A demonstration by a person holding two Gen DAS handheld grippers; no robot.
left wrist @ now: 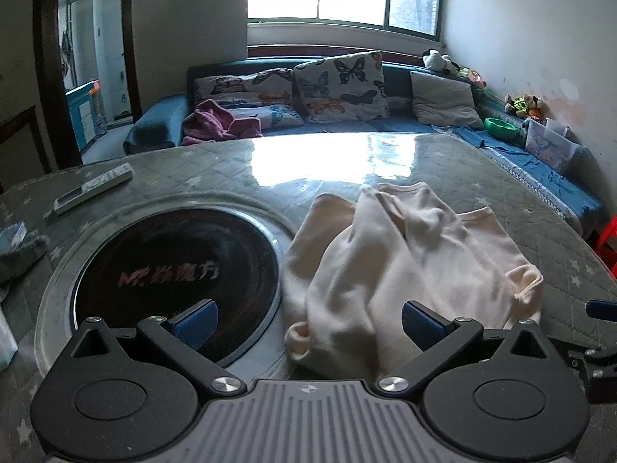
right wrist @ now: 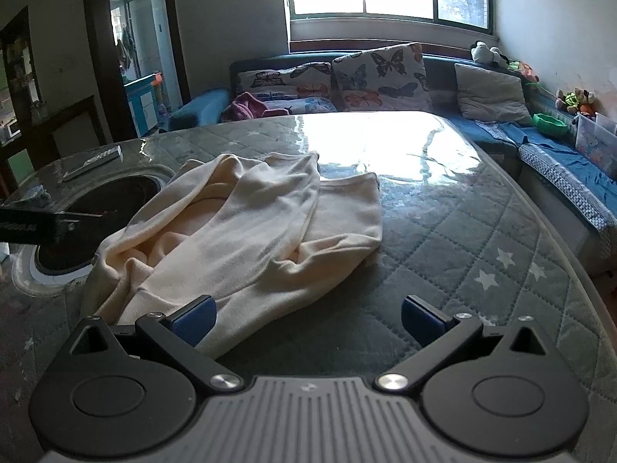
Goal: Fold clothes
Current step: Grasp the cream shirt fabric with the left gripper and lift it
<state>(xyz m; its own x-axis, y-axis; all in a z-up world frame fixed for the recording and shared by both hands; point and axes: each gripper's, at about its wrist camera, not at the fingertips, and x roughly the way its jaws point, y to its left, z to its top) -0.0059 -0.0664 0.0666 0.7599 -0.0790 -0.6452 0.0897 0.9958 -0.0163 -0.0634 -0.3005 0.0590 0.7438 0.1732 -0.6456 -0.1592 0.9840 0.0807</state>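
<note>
A cream garment (left wrist: pixel 405 266) lies crumpled on the round quilted table (left wrist: pixel 200 181), just right of the dark glass hob. My left gripper (left wrist: pixel 308 326) hovers open over the garment's near edge with nothing between its blue pads (left wrist: pixel 196 324). In the right wrist view the same garment (right wrist: pixel 246 231) sprawls ahead and to the left. My right gripper (right wrist: pixel 308 320) stands open above the quilted cover (right wrist: pixel 462 254); its left pad (right wrist: pixel 194 318) overlaps the cloth's near hem. The other gripper's black body (right wrist: pixel 34 225) shows at the far left.
A round black hob (left wrist: pixel 177 274) is set into the table at left, with a remote control (left wrist: pixel 92 187) beyond it. Behind the table runs a blue sofa (left wrist: pixel 540 154) with butterfly cushions (left wrist: pixel 339 85), a purple cloth (left wrist: pixel 216 121) and a green bowl (left wrist: pixel 500 127).
</note>
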